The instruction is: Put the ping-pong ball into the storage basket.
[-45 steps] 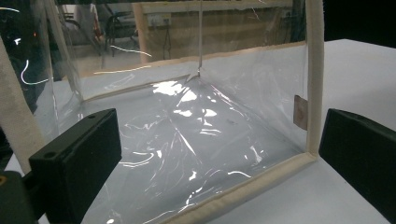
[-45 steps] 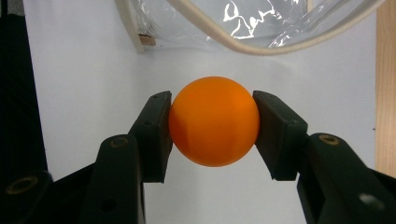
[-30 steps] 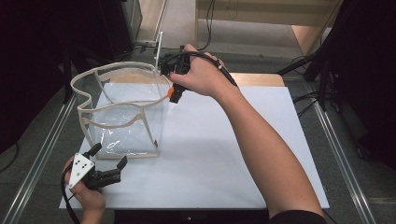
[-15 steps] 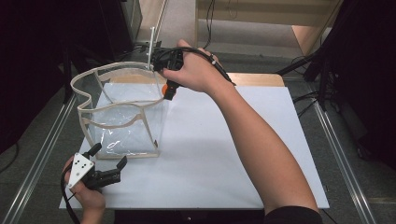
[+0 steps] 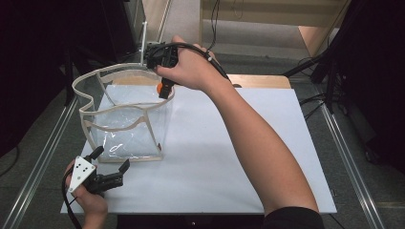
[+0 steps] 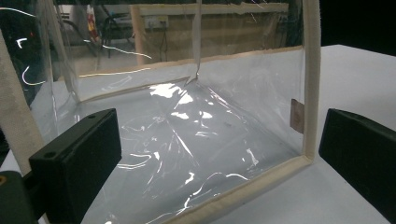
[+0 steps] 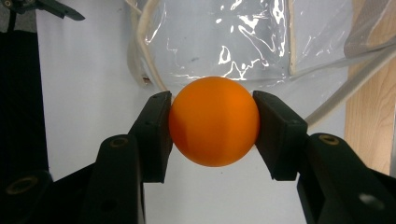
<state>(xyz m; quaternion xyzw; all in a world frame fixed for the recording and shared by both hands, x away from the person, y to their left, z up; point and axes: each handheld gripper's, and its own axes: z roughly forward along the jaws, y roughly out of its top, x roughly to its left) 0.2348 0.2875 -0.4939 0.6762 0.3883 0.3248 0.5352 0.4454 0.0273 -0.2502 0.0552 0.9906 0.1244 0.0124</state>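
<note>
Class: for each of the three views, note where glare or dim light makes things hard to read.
High view: dark surroundings, white table bright. Left gripper view: white glare streaks on the clear bag. Right gripper view: orange ball sharp in the right gripper; highlights on the plastic behind it.

In the high view the right claw (image 5: 161, 89) hides most of the orange ball (image 5: 158, 88).

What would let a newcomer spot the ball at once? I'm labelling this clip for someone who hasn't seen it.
Start at the white table, then find the clear plastic bag with cream trim standing open on its left side. Above the bag's far right rim, the right gripper is shut on the ball. It is a small, smooth, plain orange sphere, the one brightly coloured thing there.
</note>
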